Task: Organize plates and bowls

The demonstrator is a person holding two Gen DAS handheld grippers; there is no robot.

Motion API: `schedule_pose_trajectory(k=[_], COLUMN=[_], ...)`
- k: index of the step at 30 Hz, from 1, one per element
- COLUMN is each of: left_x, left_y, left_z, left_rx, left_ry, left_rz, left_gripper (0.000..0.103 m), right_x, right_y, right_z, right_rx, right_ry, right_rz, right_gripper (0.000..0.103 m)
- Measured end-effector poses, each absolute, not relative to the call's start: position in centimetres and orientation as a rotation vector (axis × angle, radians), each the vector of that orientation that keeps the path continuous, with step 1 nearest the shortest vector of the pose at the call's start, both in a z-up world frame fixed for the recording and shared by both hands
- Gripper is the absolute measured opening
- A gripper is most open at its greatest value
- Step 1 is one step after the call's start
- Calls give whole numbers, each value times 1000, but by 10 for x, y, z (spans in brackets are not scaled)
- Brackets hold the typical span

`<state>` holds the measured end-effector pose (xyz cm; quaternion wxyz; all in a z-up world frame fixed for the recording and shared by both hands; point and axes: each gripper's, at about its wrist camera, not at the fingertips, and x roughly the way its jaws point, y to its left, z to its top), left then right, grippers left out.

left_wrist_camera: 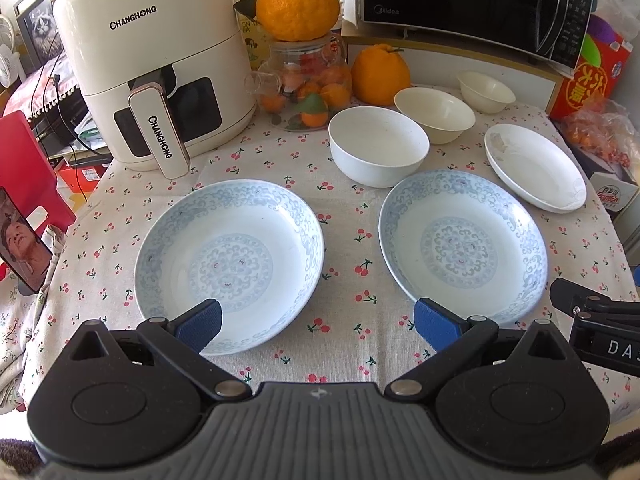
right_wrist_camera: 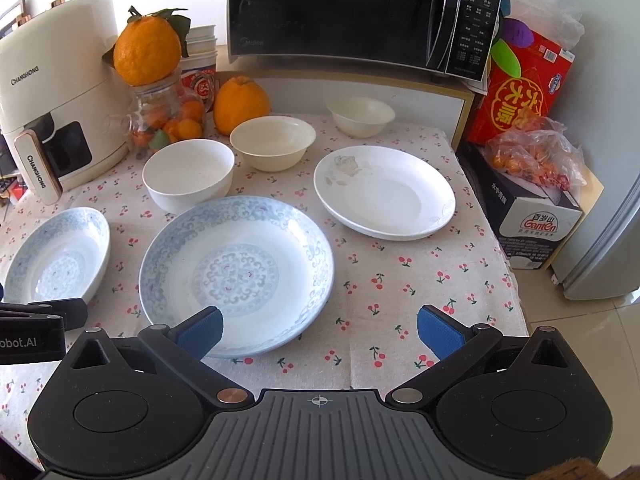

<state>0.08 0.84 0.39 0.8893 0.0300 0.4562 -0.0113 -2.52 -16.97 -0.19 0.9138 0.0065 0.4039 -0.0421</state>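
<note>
Two blue-patterned plates lie on the cherry-print tablecloth: the left plate (left_wrist_camera: 230, 264) (right_wrist_camera: 60, 254) and the right plate (left_wrist_camera: 462, 246) (right_wrist_camera: 236, 274). A plain white plate (left_wrist_camera: 534, 168) (right_wrist_camera: 384, 192) lies to the right of them. Three bowls stand behind: a white bowl (left_wrist_camera: 378, 146) (right_wrist_camera: 188, 174), a cream bowl (left_wrist_camera: 434, 114) (right_wrist_camera: 272, 142) and a small bowl (left_wrist_camera: 486, 90) (right_wrist_camera: 360, 114). My left gripper (left_wrist_camera: 318, 324) is open and empty, above the near edges of the two patterned plates. My right gripper (right_wrist_camera: 320, 330) is open and empty, by the right patterned plate's near edge.
A white air fryer (left_wrist_camera: 156, 68) stands at the back left. A glass jar of oranges (left_wrist_camera: 308, 84) with a large orange (left_wrist_camera: 298, 2) on top and another orange (left_wrist_camera: 380, 74) are behind the bowls. A microwave (right_wrist_camera: 360, 12) sits on a shelf. Boxes (right_wrist_camera: 520, 84) stand beyond the table's right edge.
</note>
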Motion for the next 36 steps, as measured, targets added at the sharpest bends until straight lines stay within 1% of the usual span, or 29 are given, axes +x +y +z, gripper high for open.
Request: schedule_pose_trajectory(k=[10,36], left_x=[1,2], left_y=[8,9], left_z=[2,3], left_rx=[56,43], left_ry=[979,983], left_rz=[-26,-21], left_gripper=[102,102], right_x=[-24,-22], right_y=[-170,-169], right_z=[-3,-4], right_rx=[25,19], right_ry=[845,853], right_rz=[-86,-86], right_gripper=[103,103])
